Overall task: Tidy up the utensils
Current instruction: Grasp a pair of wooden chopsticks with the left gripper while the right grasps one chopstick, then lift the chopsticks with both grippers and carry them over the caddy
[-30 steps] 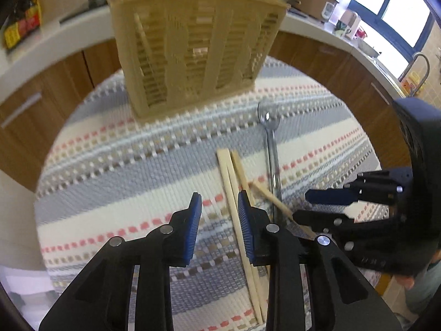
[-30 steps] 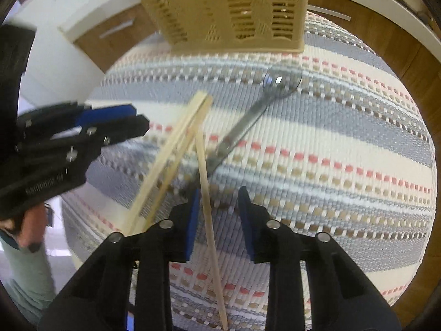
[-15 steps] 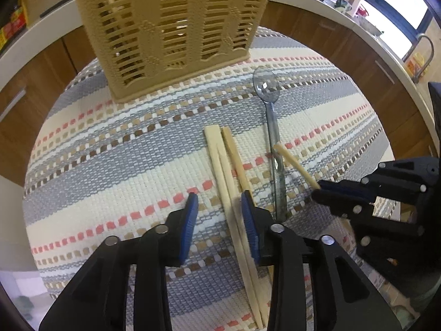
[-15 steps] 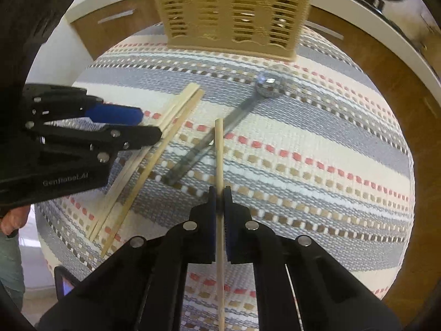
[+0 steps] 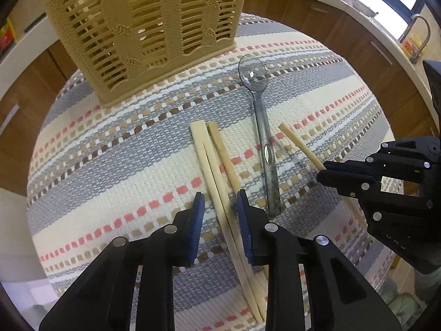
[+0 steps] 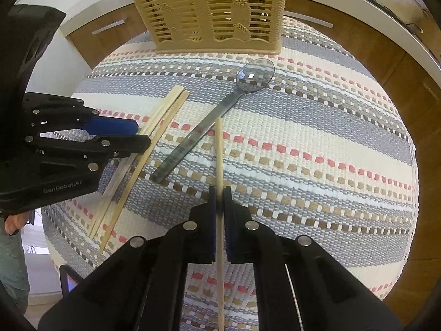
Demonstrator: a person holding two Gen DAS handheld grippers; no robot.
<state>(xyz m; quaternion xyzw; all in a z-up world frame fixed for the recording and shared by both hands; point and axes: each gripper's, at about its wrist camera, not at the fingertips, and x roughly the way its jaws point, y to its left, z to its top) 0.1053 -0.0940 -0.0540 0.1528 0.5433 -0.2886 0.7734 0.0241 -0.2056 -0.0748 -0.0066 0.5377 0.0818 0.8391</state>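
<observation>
The right gripper [image 6: 219, 201], a second ago open around the single chopstick [image 6: 219, 149], has clamped shut on it and swung its tip from 11 to 12 o'clock. The left gripper [image 5: 220, 207] has shifted to straddle the chopstick pair [image 5: 217, 171], its jaws closing.

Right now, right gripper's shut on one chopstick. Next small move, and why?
Probably lift it clear and carry it toward the basket. The right gripper pinches the chopstick, whose far tip lies beside the spoon handle, so rise first.
</observation>
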